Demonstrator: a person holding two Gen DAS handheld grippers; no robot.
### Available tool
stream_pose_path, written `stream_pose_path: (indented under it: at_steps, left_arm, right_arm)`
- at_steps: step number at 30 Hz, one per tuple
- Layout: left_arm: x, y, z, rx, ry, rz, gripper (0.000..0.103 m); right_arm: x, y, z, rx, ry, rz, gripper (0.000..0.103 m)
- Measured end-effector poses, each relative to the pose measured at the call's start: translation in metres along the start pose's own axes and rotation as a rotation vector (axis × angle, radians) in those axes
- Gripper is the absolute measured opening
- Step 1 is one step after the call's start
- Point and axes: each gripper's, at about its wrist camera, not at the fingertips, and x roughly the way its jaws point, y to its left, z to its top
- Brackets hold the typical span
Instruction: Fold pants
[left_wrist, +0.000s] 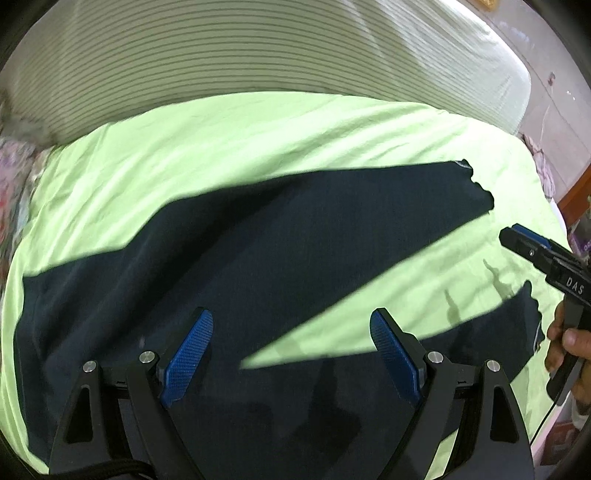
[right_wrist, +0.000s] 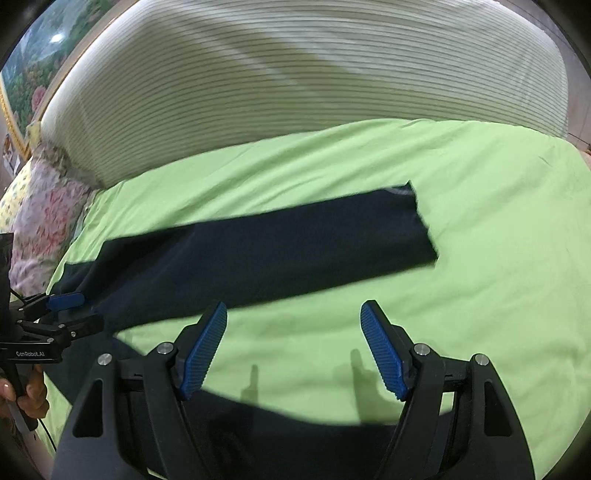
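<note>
Dark navy pants (left_wrist: 258, 251) lie flat on a light green sheet (left_wrist: 258, 133), waist at the left, two legs spread toward the right. My left gripper (left_wrist: 291, 350) is open and empty, hovering over the crotch where the legs part. In the right wrist view the far leg (right_wrist: 295, 243) stretches across the sheet (right_wrist: 480, 258) and the near leg (right_wrist: 277, 421) lies under the gripper. My right gripper (right_wrist: 293, 347) is open and empty, above the green gap between the legs. It shows at the right edge of the left wrist view (left_wrist: 524, 240), and the left gripper (right_wrist: 70, 310) shows at the left.
A white-and-green striped quilt (left_wrist: 221, 55) is piled along the far side of the bed. Floral pillows (right_wrist: 44, 210) lie at the left end. A framed floral picture (right_wrist: 33, 74) hangs at the far left. The bed's right edge drops to the floor (left_wrist: 569, 206).
</note>
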Motion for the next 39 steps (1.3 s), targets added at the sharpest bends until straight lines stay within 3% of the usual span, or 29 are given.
stream_pose_path:
  at_steps: [9, 13, 23, 26, 27, 28, 31, 32, 33, 39]
  left_arm:
    - [0.045, 0.003, 0.068, 0.069, 0.057, -0.003, 0.088]
    - [0.067, 0.009, 0.091, 0.093, 0.095, -0.049, 0.088]
    - [0.131, 0.008, 0.115, 0.177, 0.203, -0.036, 0.087]
    - [0.150, -0.001, 0.115, 0.178, 0.230, -0.064, 0.078]
    - [0.154, -0.002, 0.116, 0.173, 0.235, -0.080, 0.074]
    - [0.156, -0.004, 0.117, 0.165, 0.239, -0.106, 0.071]
    - [0.157, -0.009, 0.119, 0.157, 0.258, -0.186, 0.041]
    - [0.156, -0.012, 0.118, 0.160, 0.265, -0.212, 0.026]
    - [0.155, -0.016, 0.117, 0.166, 0.270, -0.234, 0.017]
    - [0.118, -0.021, 0.091, 0.164, 0.225, -0.319, 0.008]
  right_arm:
    - [0.023, -0.045, 0.049, 0.025, 0.003, -0.022, 0.075]
    - [0.038, -0.064, 0.065, 0.038, 0.017, -0.029, 0.075]
    - [0.090, -0.099, 0.096, 0.076, 0.107, -0.007, 0.075]
    - [0.107, -0.106, 0.102, 0.078, 0.147, 0.006, 0.075]
    - [0.110, -0.107, 0.103, 0.080, 0.152, 0.014, 0.068]
    - [0.113, -0.109, 0.104, 0.081, 0.156, 0.026, 0.049]
    - [0.117, -0.113, 0.107, 0.103, 0.163, 0.050, 0.014]
    - [0.115, -0.113, 0.107, 0.106, 0.155, 0.062, 0.010]
    - [0.111, -0.113, 0.107, 0.106, 0.145, 0.079, 0.010]
    - [0.076, -0.113, 0.100, 0.077, 0.087, 0.199, 0.009]
